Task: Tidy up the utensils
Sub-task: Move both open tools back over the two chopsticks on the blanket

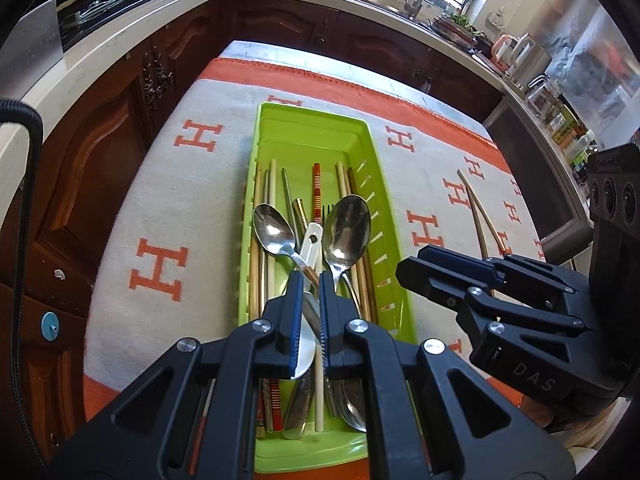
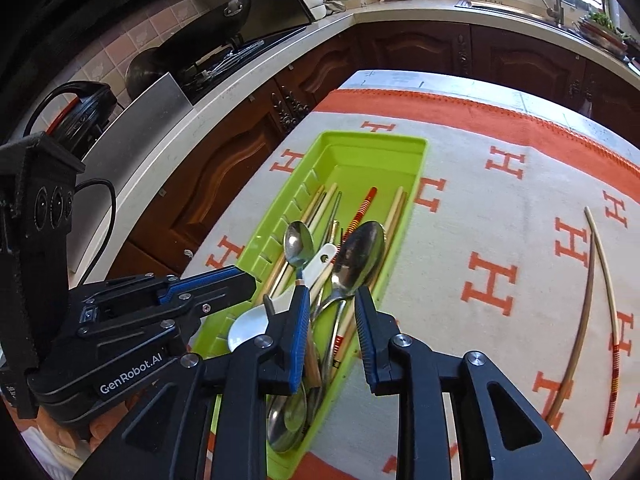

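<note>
A lime-green utensil tray [image 1: 362, 148] lies lengthwise on a table covered by a white cloth [image 1: 168, 184] with orange H letters. Inside it are wooden chopsticks [image 1: 272, 200], a red-striped chopstick [image 1: 316, 190], two steel spoons [image 1: 348, 228] and a white ceramic spoon [image 1: 310, 244]. The left gripper [image 1: 310, 280] hangs over the near part of the tray, its fingers together on nothing. The right gripper [image 2: 332, 304] hovers over the tray's right edge, fingers slightly apart with nothing between them. Two loose chopsticks [image 2: 596, 280] lie on the cloth, well right of the tray.
</note>
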{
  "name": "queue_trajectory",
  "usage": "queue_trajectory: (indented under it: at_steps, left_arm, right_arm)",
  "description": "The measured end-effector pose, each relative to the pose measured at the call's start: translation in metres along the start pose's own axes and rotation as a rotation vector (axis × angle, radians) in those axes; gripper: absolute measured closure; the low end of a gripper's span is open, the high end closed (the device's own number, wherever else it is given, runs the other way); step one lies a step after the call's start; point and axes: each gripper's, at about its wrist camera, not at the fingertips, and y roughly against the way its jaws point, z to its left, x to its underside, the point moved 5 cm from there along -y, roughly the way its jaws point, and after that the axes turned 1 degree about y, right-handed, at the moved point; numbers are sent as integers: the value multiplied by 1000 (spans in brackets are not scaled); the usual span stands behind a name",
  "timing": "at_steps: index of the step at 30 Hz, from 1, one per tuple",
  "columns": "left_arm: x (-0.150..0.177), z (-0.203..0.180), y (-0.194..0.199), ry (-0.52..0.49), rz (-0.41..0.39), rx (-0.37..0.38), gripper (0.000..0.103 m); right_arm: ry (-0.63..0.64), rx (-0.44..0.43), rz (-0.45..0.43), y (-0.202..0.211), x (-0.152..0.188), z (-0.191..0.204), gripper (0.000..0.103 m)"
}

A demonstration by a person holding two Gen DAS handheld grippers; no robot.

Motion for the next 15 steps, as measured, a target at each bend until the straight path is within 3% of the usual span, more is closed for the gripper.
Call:
queue_trajectory:
  at_steps: [15]
  left_arm:
    - [8, -64, 1, -109, 27, 14, 99]
  right_arm:
    - [-83, 43, -52, 37, 32, -59, 80]
